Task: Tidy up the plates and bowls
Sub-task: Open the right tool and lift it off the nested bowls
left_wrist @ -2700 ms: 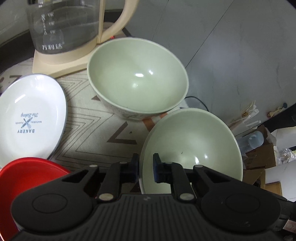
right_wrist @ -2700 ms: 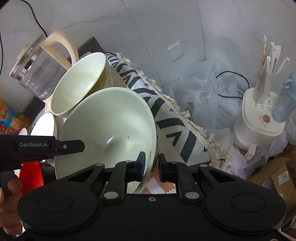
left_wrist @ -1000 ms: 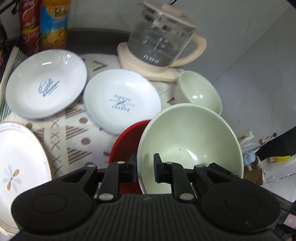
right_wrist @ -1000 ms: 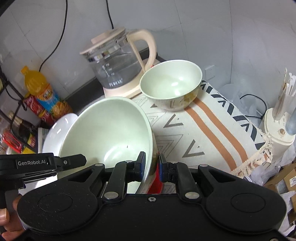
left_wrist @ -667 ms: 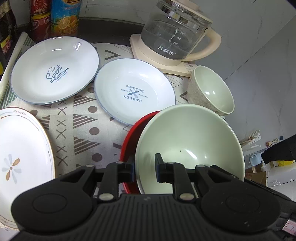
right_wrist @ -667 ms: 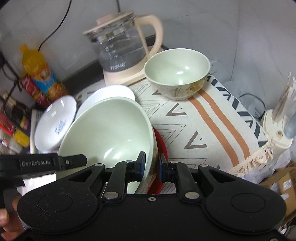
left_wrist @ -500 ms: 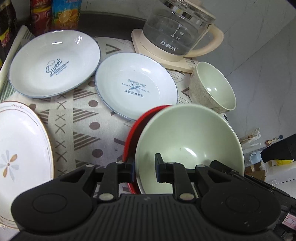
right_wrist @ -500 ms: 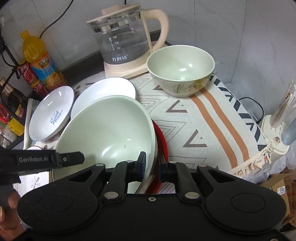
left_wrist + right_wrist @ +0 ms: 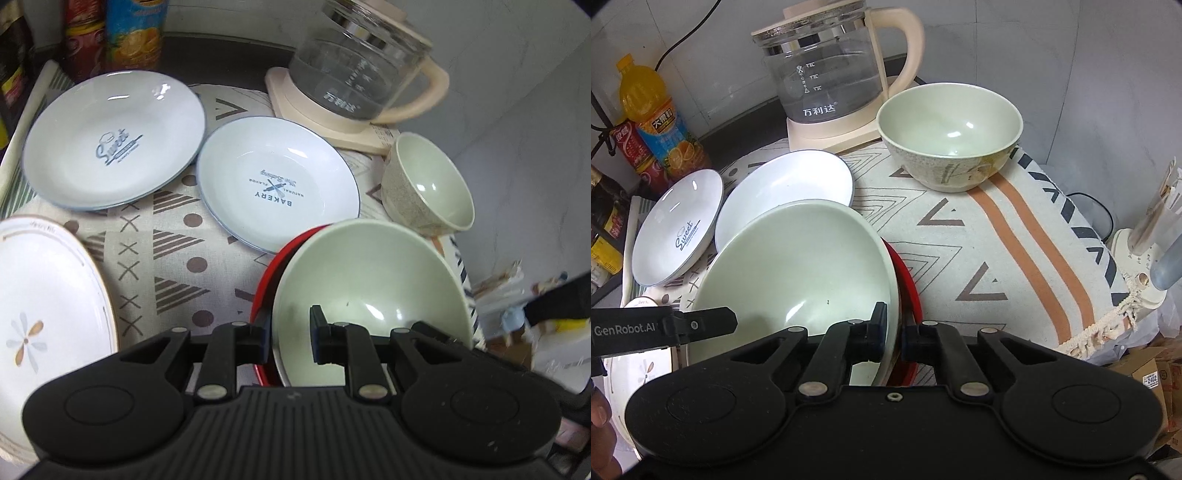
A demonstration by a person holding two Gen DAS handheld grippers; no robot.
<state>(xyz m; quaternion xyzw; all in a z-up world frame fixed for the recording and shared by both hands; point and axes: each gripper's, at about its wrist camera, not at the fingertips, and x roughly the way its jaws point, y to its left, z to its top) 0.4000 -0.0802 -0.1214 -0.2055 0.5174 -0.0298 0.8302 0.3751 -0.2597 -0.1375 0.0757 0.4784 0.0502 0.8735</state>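
The large pale-green bowl (image 9: 798,273) sits low and centre in both views, over the red plate (image 9: 908,280) — left gripper (image 9: 288,334) and right gripper (image 9: 894,332) each clamp its rim.

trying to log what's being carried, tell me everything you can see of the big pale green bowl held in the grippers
The wide pale green bowl is shallow and glossy, plain inside with one tiny dark speck; it looks like melamine or glazed ceramic. It sits tilted, opening up, nested on a red plate whose edge shows behind it. The left gripper and right gripper each pinch its near rim on opposite sides, above the patterned cloth.
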